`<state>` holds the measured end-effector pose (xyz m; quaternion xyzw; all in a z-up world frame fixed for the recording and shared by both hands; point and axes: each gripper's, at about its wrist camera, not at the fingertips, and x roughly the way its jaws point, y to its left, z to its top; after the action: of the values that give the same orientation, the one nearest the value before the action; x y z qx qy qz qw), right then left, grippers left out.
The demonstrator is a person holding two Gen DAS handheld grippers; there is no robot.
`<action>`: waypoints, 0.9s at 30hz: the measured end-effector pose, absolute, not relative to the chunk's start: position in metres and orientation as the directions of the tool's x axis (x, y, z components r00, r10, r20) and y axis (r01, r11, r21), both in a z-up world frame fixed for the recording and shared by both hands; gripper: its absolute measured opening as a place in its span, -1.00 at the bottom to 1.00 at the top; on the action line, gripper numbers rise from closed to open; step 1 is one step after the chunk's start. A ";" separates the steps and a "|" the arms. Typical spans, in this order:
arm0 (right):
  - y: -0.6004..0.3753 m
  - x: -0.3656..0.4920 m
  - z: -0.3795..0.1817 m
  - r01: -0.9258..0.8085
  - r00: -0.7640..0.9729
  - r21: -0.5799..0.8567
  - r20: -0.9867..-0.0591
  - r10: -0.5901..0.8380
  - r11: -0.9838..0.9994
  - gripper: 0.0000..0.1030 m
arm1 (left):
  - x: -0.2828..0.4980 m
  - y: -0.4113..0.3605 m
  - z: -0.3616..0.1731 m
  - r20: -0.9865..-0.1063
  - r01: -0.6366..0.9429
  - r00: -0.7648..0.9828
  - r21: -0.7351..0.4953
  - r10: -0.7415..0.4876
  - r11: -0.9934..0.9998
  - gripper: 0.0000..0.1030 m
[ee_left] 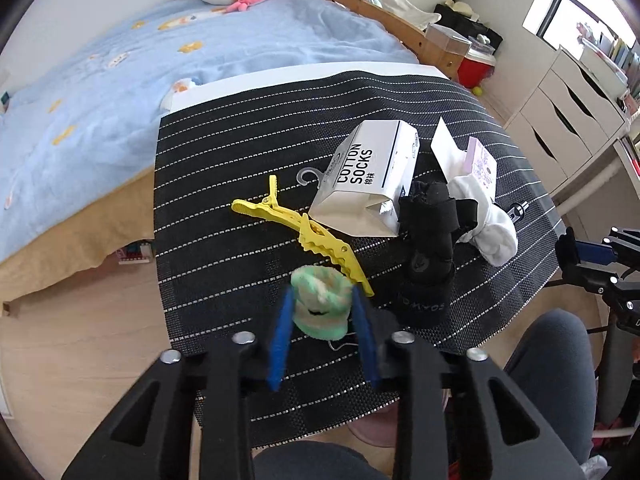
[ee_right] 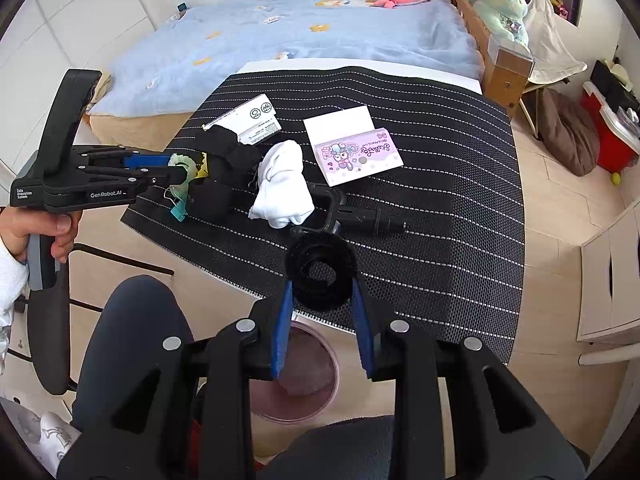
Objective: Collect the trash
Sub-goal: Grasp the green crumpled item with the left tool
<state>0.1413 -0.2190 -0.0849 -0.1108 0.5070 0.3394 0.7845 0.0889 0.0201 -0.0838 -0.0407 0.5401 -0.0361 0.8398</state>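
Note:
My left gripper [ee_left: 320, 304] is shut on a fuzzy green and white sock [ee_left: 320, 304], held just above the striped black mat [ee_left: 240, 160]. It also shows in the right wrist view [ee_right: 182, 172]. My right gripper [ee_right: 322, 280] is shut on a black rolled strap [ee_right: 322, 276] over the mat's near edge. On the mat lie a white "cotton socks" box [ee_left: 368, 180], a yellow clip [ee_left: 308, 232], black socks [ee_left: 432, 232], a white sock [ee_right: 284, 184] and a pink card [ee_right: 360, 156].
A pink-rimmed bin [ee_right: 308, 372] stands on the floor below the table's near edge, by my knees. A black handled tool [ee_right: 360, 216] lies on the mat. A bed with a blue cover [ee_left: 160, 72] is behind the table. White drawers [ee_left: 568, 100] stand right.

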 end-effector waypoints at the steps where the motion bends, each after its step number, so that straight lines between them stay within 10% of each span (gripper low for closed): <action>1: -0.219 0.141 -0.085 -0.645 0.256 0.170 -0.870 0.421 0.745 -0.45 | 0.089 0.019 -0.084 -0.903 0.021 0.416 -0.108 -0.107 0.994 -0.52; 27: -0.216 0.101 -0.037 -0.696 0.327 0.152 -0.803 0.499 0.701 -0.45 | 0.028 0.000 -0.006 -0.784 0.065 0.616 -0.048 -0.078 0.997 -0.59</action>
<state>0.1010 -0.2162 -0.0371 -0.1105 0.4466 0.3702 0.8070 0.0281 0.0002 -0.0056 -0.0075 0.4366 -0.0396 0.8988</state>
